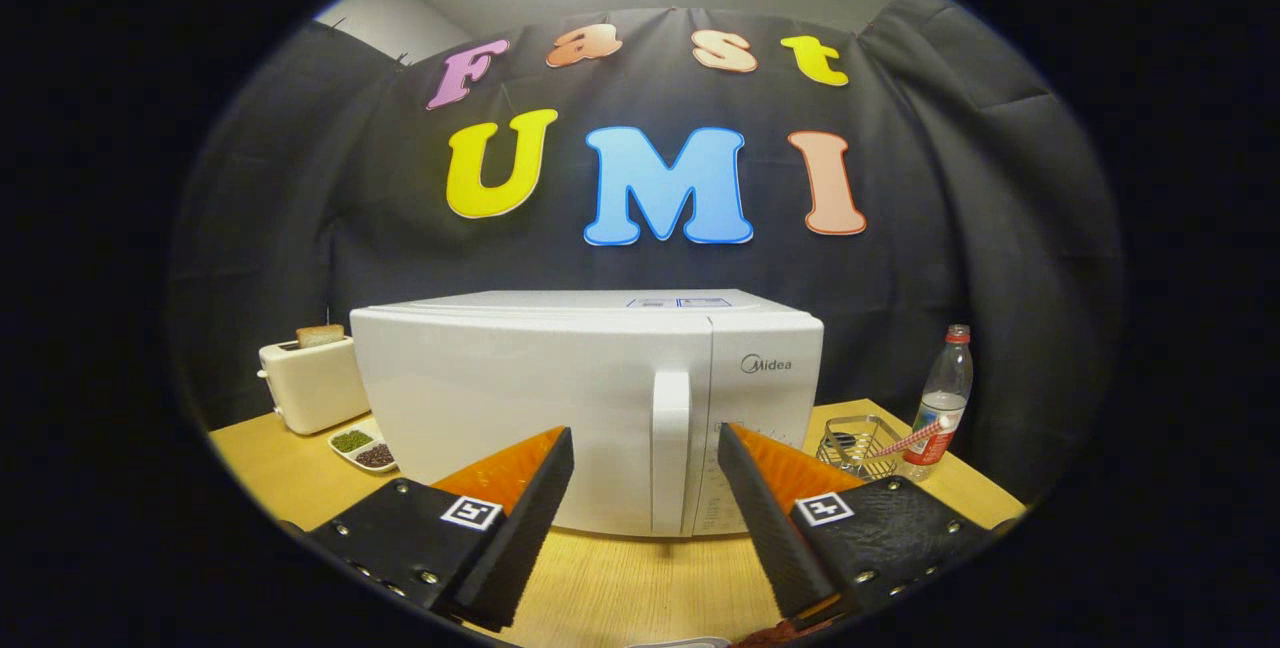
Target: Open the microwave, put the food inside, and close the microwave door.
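Note:
A white microwave point(560, 398) stands on the wooden table point(640, 588), its door closed. Its upright white handle point(671, 448) runs down the door's right side, beside the control panel point(760, 408). My gripper point(645, 453) is open and empty, a short way in front of the door. The handle lies beyond the gap between my fingers, apart from both. A sliver of something white and something reddish peeks in at the table's near edge below my fingers; I cannot tell what it is.
Left of the microwave sits a cream toaster point(312, 383) with a bread slice in it, and a small white dish point(362, 448) of green and dark bits. To the right are a wire basket point(858, 446) and a plastic bottle point(942, 398) with a striped straw.

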